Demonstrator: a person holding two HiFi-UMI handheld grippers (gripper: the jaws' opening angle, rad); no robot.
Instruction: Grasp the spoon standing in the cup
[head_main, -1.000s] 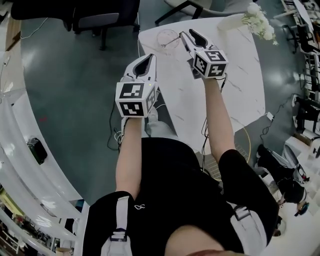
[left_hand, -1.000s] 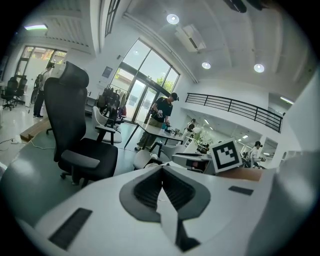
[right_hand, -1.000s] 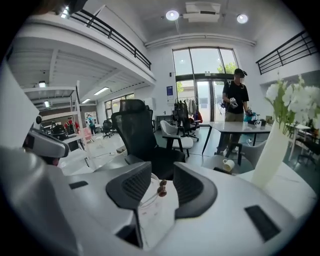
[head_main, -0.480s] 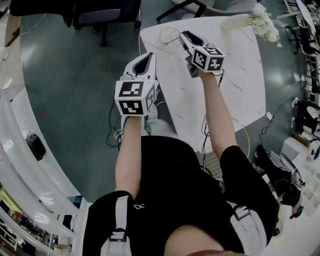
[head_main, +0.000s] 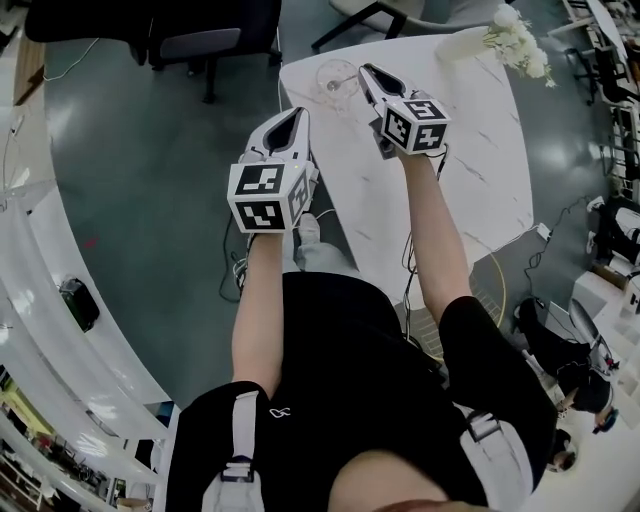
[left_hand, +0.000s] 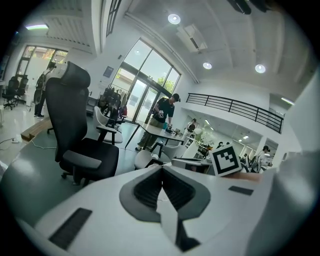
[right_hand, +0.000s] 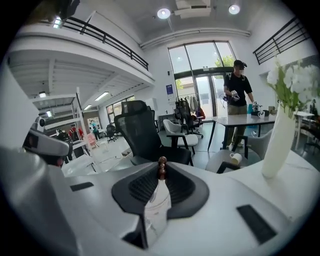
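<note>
A clear glass cup (head_main: 337, 78) stands near the far left corner of the white marble table (head_main: 470, 150). My right gripper (head_main: 366, 72) reaches to the cup's right rim. In the right gripper view the spoon (right_hand: 161, 169) shows as a thin handle with a brown knob on top, standing up out of the cup (right_hand: 156, 200). The right gripper (right_hand: 161, 175) has its jaws closing, and the pads sit against the handle on both sides. My left gripper (head_main: 293, 118) hangs over the floor left of the table, shut and empty (left_hand: 161, 172).
A white vase of white flowers (head_main: 500, 35) stands at the table's far edge, right of the cup (right_hand: 277, 140). Black office chairs (head_main: 190, 40) stand on the grey floor beyond the table. People stand at desks in the background.
The right gripper's jaws, wide apart a second ago, have drawn together beside the cup. The gripper shifted slightly left toward the cup. The left gripper stayed put.
</note>
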